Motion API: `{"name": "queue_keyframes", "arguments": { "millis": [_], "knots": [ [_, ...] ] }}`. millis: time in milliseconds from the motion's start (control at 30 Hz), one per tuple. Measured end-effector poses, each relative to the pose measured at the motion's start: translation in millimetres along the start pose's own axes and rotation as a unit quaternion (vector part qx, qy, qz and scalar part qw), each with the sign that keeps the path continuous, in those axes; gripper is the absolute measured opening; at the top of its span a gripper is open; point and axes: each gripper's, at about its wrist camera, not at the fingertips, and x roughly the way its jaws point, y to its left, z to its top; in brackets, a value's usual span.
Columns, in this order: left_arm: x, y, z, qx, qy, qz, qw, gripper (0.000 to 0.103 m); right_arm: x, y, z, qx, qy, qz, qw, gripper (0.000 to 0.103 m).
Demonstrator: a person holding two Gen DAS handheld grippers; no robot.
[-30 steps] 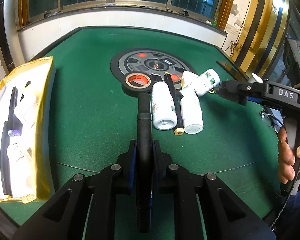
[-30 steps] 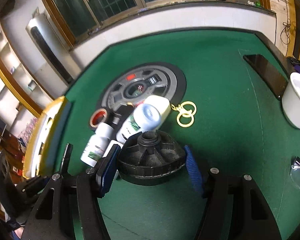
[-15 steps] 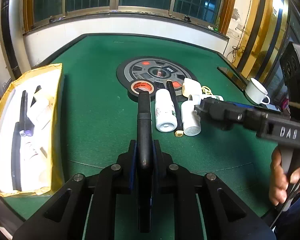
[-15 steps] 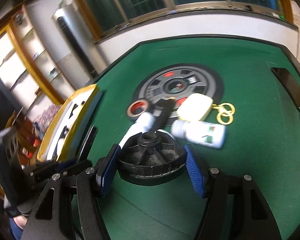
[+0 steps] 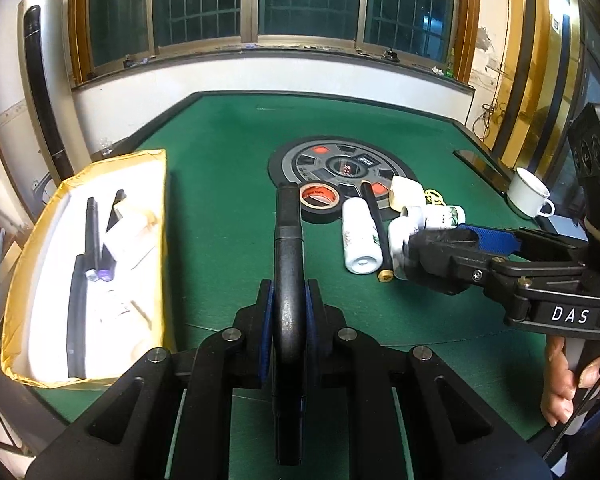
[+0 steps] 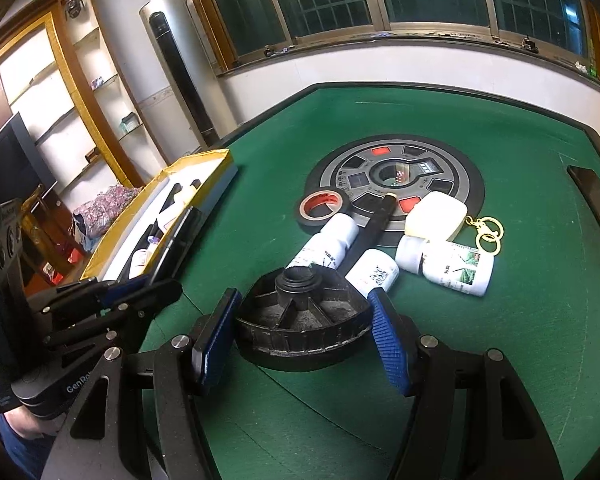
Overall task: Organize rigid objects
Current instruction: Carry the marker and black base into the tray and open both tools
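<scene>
Now my left gripper clamps a black handle; my right gripper grips a black ribbed disc, near the tape roll.

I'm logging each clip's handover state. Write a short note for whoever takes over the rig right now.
Left gripper: shut on a slim black handle-like tool.
Right gripper: shut on a black ribbed disc part, held above the green table.
Done: several items already lie in the yellow-edged box at the table's left.
Left on the felt: black tape roll, three white bottles, a black stick, a cream case with gold keyring. Both held pieces still need placing.
</scene>
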Motion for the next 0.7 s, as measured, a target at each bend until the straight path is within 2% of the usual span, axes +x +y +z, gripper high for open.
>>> {"name": "queue_keyframes", "arguments": {
  "millis": [500,700],
  "knots": [
    [-23,25,-3,-0.017,-0.035,0.014,0.9992,0.012,0,17,1,0.005,-0.005,0.007,1.000,0.059],
    [-28,40,-5,-0.029,-0.043,0.020,0.9984,0.012,5,35,6,-0.007,-0.003,0.011,1.000,0.059]
  ]
}}
